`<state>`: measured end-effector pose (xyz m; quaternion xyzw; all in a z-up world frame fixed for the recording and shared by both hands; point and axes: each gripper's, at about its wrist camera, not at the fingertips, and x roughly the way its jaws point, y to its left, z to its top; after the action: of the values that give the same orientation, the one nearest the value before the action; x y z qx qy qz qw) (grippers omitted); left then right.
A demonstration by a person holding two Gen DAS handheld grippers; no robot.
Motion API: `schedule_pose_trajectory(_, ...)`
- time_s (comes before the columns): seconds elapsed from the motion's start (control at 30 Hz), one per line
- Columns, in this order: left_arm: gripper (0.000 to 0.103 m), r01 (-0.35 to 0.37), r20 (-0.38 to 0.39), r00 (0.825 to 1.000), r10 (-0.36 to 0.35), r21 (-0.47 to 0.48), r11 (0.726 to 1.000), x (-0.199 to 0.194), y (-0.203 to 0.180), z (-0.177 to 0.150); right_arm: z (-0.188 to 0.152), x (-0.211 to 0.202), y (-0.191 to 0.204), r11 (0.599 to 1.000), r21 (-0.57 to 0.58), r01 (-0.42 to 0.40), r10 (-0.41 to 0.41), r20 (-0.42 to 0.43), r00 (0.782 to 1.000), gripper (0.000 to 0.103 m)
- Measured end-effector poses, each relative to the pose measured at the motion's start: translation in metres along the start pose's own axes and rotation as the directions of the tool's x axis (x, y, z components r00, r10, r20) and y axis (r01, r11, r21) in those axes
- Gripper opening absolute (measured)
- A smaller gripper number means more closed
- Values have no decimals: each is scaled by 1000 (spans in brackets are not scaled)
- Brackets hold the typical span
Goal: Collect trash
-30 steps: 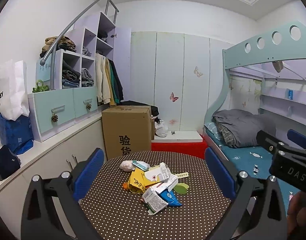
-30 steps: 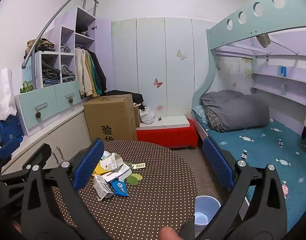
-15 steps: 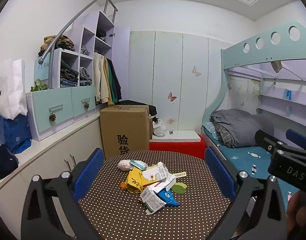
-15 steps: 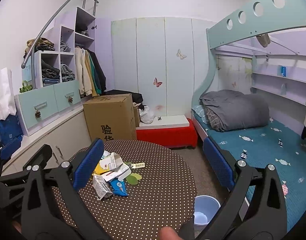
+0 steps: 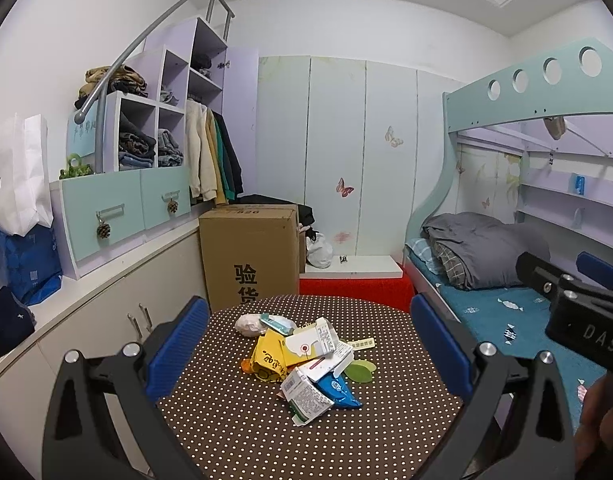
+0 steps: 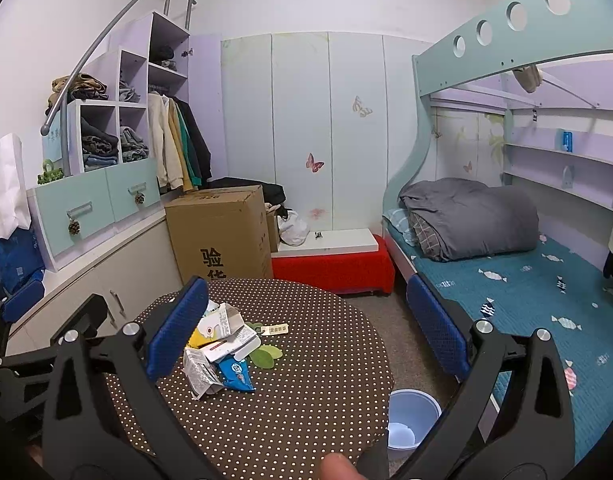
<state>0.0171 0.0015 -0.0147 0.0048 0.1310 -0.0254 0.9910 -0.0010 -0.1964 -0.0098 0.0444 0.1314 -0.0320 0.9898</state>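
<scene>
A pile of trash [image 5: 302, 360] lies on a round brown polka-dot table [image 5: 234, 432]: yellow wrappers, white cartons, a blue packet, green leaves, a crumpled white wad. It also shows in the right wrist view [image 6: 222, 348]. My left gripper [image 5: 310, 344] is open and empty, held above the table facing the pile. My right gripper [image 6: 306, 332] is open and empty, to the right of the pile. A light blue bin [image 6: 412, 418] stands on the floor at the table's right edge.
A cardboard box [image 5: 248, 252] stands behind the table. Cabinets and shelves with clothes [image 5: 118, 208] line the left wall. A red step [image 6: 334, 268] and a bunk bed [image 6: 506, 272] are on the right. The right gripper shows in the left wrist view [image 5: 578, 312].
The left view has shifted slightly; the pile sits a little lower and nearer in it. The right gripper has hardly moved. Both stay open.
</scene>
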Motion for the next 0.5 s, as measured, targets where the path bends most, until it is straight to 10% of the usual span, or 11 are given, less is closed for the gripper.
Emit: schedule_pose_trajectory(0.5,99,-80,-252,964,86,34,996,86,20,-73,-52,78,-15,999,-5,36,-37,-198,980,97)
